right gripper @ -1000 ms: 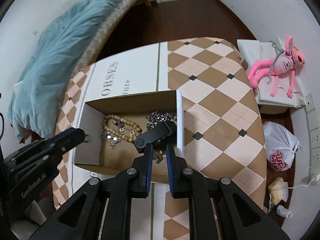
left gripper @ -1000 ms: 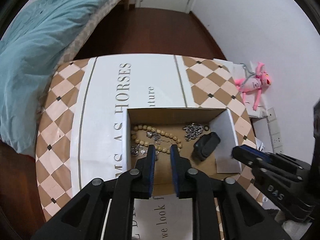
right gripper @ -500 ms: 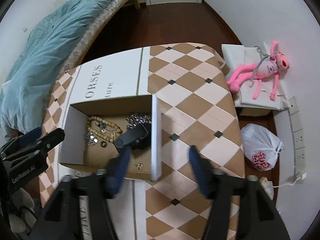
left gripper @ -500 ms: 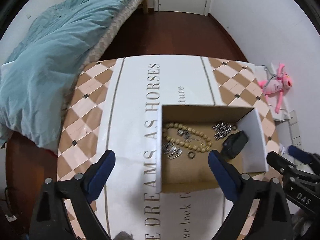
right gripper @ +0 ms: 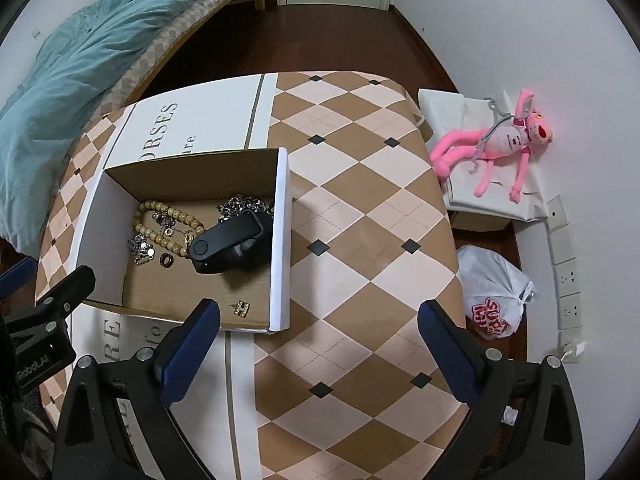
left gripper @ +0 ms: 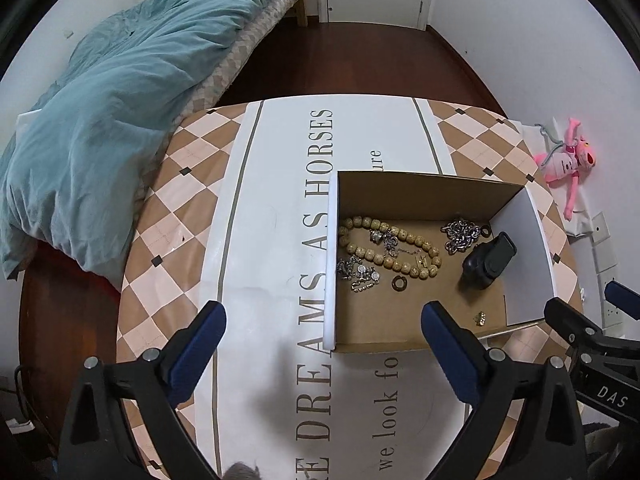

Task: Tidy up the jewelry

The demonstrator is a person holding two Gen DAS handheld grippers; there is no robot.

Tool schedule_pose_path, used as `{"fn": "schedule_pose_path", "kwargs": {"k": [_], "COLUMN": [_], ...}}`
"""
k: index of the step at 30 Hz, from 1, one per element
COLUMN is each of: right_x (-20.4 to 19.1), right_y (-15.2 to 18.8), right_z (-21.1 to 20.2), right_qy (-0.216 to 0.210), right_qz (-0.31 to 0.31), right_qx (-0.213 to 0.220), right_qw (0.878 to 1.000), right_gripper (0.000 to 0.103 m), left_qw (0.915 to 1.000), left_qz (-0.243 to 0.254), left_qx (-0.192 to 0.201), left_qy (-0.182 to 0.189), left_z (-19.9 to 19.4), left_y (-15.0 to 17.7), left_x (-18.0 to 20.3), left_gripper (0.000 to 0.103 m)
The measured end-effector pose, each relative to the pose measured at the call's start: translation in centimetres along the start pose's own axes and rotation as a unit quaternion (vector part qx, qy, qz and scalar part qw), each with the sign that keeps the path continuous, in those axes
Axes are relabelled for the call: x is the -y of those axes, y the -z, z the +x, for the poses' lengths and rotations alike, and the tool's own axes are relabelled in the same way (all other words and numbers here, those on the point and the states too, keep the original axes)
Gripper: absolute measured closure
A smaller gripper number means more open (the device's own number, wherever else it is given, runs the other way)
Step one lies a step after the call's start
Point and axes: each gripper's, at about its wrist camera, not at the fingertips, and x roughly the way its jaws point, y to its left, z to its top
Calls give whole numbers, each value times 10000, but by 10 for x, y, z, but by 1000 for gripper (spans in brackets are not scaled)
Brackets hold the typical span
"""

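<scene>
Crumpled teal duvet: on the bed at far left, one corner hanging over the desk edge.

Desk: round, covered in a brown-and-cream diamond-check cloth, with a white runner printed in grey serif lettering laid across it.

Left gripper: black frame, blue-padded fingers. The fingers have just been opening and now stand wide apart, empty, straddling the near left corner of the box without touching it.

Open cardboard box with white outer walls and brown inside: sits on the runner, its right wall over the check cloth. Contents, left to right:
- Tan wooden bead strand, looped on the floor of the box near the left wall.
- Small silver chain pieces, tangled over and below the beads.
- Dark brown ring, lying flat just below the beads.
- Heavy silver link chain, heaped toward the back wall.
- Black clip-shaped case, beside the right wall.
- Small gold charm, alone near the front edge.

Right gripper: same build. Its fingers have just been opening and now stand wide apart with nothing between them, above the box's near right corner and the bare cloth.

Pink plush toy: on a white bag on the floor at right; a knotted white plastic bag with red print lies nearer.
</scene>
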Motion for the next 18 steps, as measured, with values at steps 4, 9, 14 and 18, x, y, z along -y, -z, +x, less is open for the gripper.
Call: {"fn": "schedule_pose_path", "kwargs": {"k": [4,9,14,18], "right_x": [1,3,6,8], "right_y": [-1,0,9,21], "right_z": [-9,-32,-73,-111], "right_qy": [27,26,52,40], "right_qz": [0,54,85,117], "right_qx": [96,314,675,975], "right_qw": [10000,9995,9977,9952], "right_gripper": [2,2,2,2], "left_qw": [9999,9996,9981,9963], "left_qz": [-58,-115,-112,-175], "left_qx": [87,247,603,836], "left_qy": [24,76,31,-17], "left_z": [-11,-35,-79,-118], "left_y": [0,0,8,16], "left_x": [-1,-3,-4,-7], "left_gripper": [3,3,3,3]}}
